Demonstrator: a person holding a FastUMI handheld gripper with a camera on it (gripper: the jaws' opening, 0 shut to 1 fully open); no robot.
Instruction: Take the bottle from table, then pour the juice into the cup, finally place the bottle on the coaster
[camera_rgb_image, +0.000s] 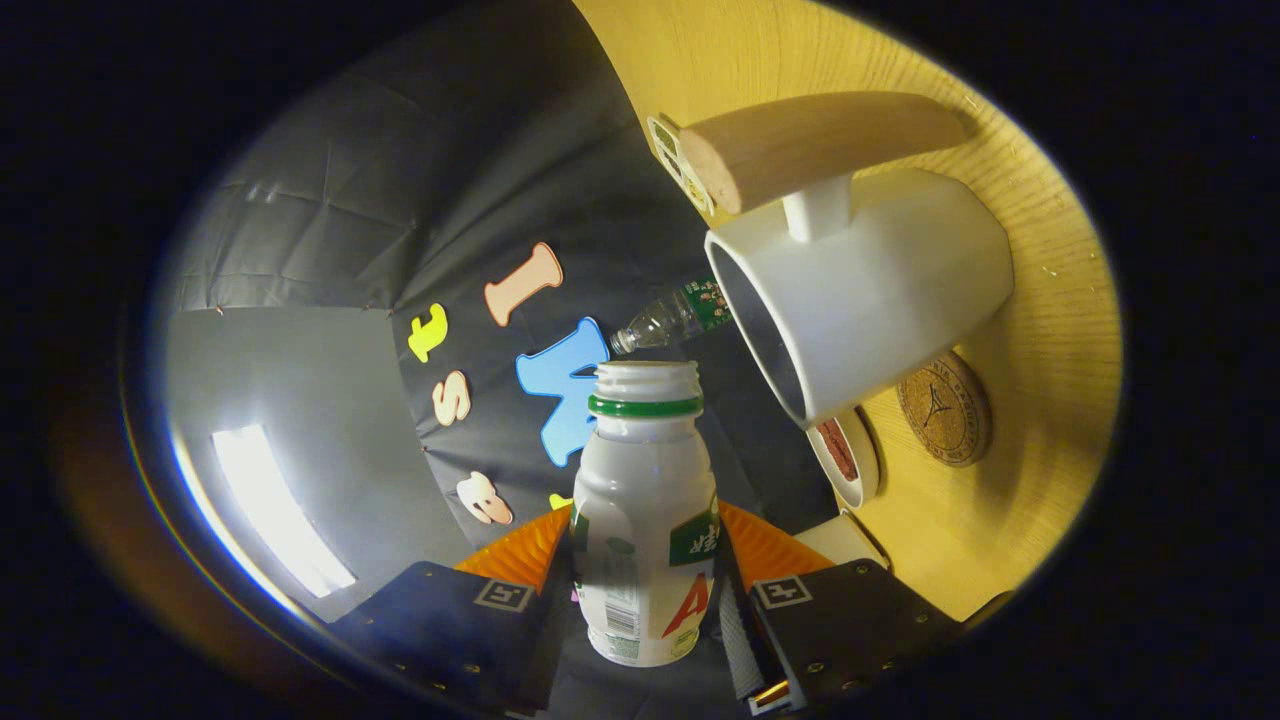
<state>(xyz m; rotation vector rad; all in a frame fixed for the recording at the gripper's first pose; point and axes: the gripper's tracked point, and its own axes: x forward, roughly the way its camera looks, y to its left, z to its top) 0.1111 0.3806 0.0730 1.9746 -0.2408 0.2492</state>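
Surface (1050, 330) beyond the claw (645, 600) carries one white cup (880, 290) and one cork coaster (945, 408). One white bottle (645, 520) sits clenched between both fingers (470, 620), long axis pointing straight ahead, open mouth just short of the cup's rim.

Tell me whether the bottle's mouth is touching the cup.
Apart. The gripper view shows dark wall between the bottle mouth and the cup rim. The gripper is shut on the bottle.
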